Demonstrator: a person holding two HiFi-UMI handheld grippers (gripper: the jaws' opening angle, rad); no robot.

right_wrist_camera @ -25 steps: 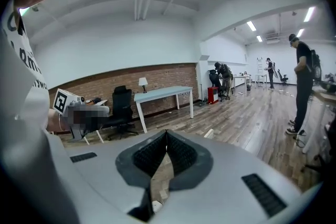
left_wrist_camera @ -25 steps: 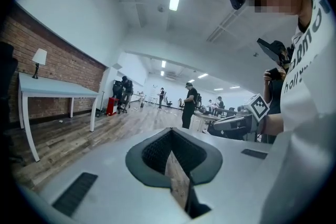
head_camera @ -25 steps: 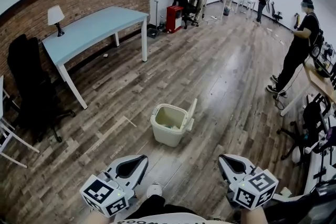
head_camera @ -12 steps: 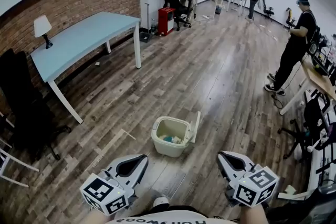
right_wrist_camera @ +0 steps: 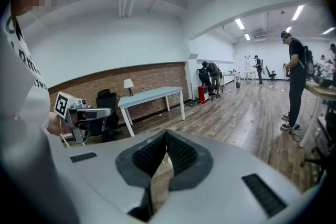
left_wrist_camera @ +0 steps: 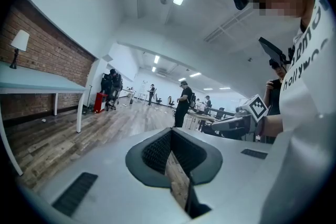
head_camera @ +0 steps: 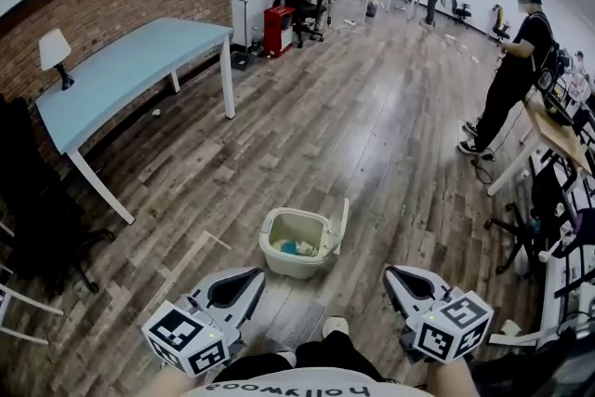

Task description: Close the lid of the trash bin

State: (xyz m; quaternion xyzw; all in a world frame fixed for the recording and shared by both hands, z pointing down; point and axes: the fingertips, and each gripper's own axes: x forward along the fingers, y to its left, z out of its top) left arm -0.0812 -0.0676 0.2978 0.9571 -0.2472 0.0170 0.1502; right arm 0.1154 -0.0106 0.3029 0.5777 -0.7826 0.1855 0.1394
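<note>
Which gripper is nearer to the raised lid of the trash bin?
The right gripper: the lid stands upright on the trash bin's right edge, farther from the left gripper.

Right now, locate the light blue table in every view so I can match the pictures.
Head view: the light blue table stands at the upper left.
Left gripper view: it runs in from the left edge at mid height.
Right gripper view: it sits just left of centre, far off.
Shared landmark: the white lamp on the table's end.
</note>
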